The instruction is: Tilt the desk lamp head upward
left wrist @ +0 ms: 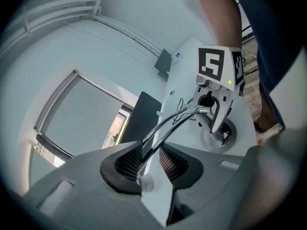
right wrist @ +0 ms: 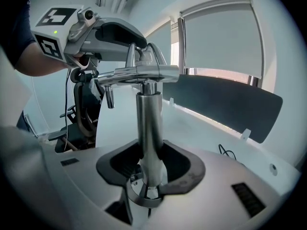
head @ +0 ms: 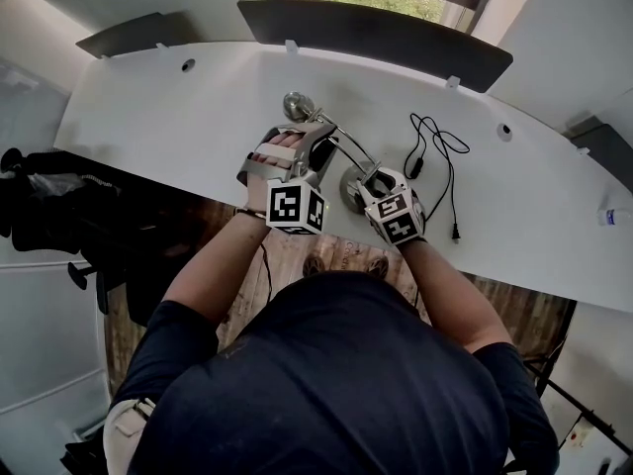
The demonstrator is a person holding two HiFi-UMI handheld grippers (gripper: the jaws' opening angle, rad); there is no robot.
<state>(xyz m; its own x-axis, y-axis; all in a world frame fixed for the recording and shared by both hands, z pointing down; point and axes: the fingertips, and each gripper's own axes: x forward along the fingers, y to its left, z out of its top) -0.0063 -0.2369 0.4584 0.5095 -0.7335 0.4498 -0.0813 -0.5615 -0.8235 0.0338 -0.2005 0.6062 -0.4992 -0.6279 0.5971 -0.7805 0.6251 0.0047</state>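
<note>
A chrome desk lamp stands on the white desk. Its round base is near the front edge, and its thin double arm runs back left to the small head. My left gripper straddles that arm. In the left gripper view the two rods pass between the pads, with a sliver of room on the right side, so the left gripper is open. My right gripper is shut on the upright post, which fills the right gripper's gap.
A black cable with a plug lies on the desk right of the lamp. A dark screen panel lines the desk's far edge under a window. A small bottle sits at the far right. The person stands at the front edge.
</note>
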